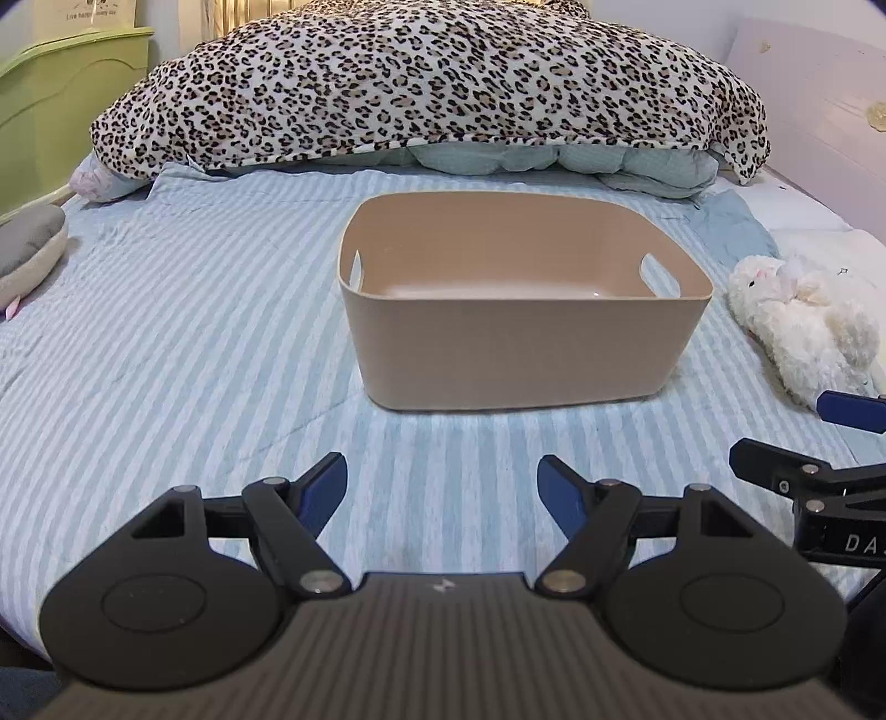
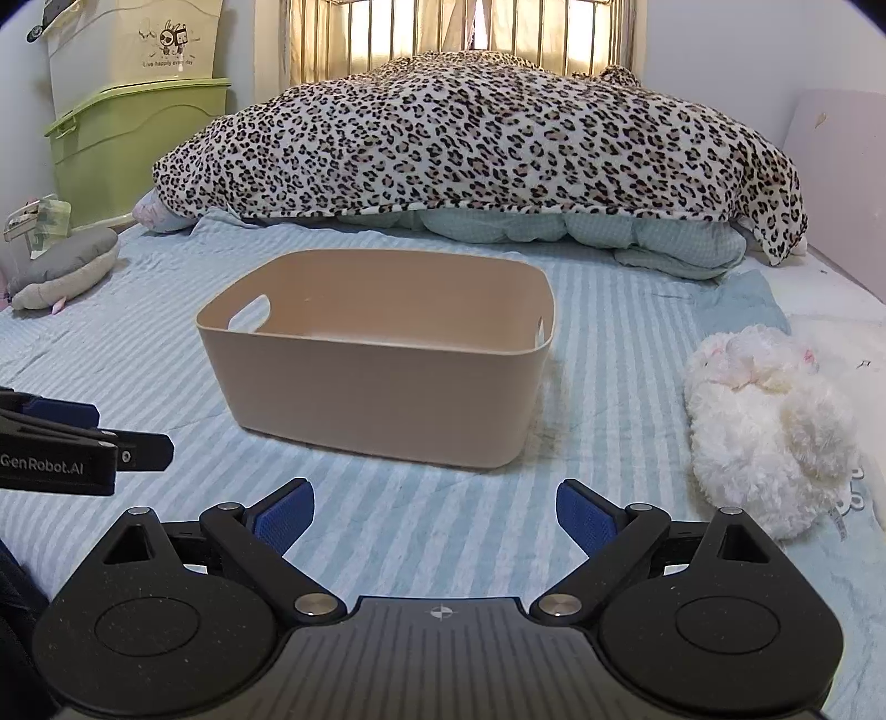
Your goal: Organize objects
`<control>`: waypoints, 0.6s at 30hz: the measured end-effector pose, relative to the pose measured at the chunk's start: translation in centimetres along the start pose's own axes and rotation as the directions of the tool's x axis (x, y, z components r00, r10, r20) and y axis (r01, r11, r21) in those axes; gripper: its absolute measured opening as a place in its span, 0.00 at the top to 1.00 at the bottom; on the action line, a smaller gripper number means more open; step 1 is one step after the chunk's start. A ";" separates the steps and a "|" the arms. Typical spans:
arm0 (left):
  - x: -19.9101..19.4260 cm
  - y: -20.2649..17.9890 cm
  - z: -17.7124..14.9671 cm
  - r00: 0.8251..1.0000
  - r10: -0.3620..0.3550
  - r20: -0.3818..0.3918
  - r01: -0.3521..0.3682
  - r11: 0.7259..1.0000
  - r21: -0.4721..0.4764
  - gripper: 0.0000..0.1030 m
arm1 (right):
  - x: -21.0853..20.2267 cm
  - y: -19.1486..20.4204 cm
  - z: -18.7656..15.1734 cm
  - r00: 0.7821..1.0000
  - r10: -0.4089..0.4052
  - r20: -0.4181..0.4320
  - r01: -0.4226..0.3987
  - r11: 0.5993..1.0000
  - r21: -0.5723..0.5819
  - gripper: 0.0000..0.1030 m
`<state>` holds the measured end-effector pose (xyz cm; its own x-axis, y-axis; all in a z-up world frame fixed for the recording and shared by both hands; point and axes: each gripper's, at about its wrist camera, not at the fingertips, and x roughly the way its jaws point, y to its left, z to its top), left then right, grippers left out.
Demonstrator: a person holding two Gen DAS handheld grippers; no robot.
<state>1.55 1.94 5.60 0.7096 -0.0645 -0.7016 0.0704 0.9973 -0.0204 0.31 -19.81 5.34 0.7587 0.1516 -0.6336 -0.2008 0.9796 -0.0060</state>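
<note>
Beige bin (image 1: 520, 338), one; plush toys, two.

The left gripper (image 2: 83, 437), poking in at nine o'clock of the right wrist view, carries white lettering "GenRobot.AI" along its black side. Up at eleven o'clock, the pale storage box (image 2: 138, 50) stacked on the green one shows a little cartoon print with a line under it that seems to read "Live happily every day". On the right gripper (image 1: 830, 471), at three o'clock of the left view, only the letters "DA" show before the edge cuts them off.
</note>
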 end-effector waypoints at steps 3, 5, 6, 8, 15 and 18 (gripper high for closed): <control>0.4 0.0 -0.4 1.000 0.000 -0.025 0.000 1.000 0.007 0.26 | 0.1 0.3 -0.4 1.000 0.000 -0.009 0.000 1.000 -0.011 0.07; 0.4 0.0 -0.5 1.000 -0.001 -0.028 0.001 1.000 0.003 0.26 | 0.1 0.4 -0.4 1.000 0.003 -0.006 -0.003 1.000 -0.018 0.07; 0.4 0.0 -0.6 1.000 -0.001 -0.029 0.001 1.000 0.006 0.26 | 0.0 0.5 -0.4 1.000 0.002 -0.001 -0.002 1.000 -0.020 0.07; 0.4 -0.2 -0.6 1.000 0.000 -0.031 0.000 1.000 0.016 0.26 | -0.2 0.5 -0.3 1.000 0.002 0.004 -0.002 1.000 -0.019 0.07; 0.4 -0.6 -0.8 0.999 -0.003 -0.034 0.004 0.999 0.034 0.26 | -0.2 0.3 -0.7 1.000 0.007 -0.021 -0.007 1.000 0.005 0.07; 0.4 -0.5 -0.8 0.999 -0.001 -0.037 0.003 0.999 0.034 0.26 | -0.3 0.3 -0.7 1.000 0.012 -0.025 -0.011 1.000 0.010 0.07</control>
<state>1.20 1.44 4.77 0.6832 -0.0644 -0.7274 0.0958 0.9954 0.0018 -0.40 -19.67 4.93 0.7403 0.1596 -0.6531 -0.2028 0.9792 0.0094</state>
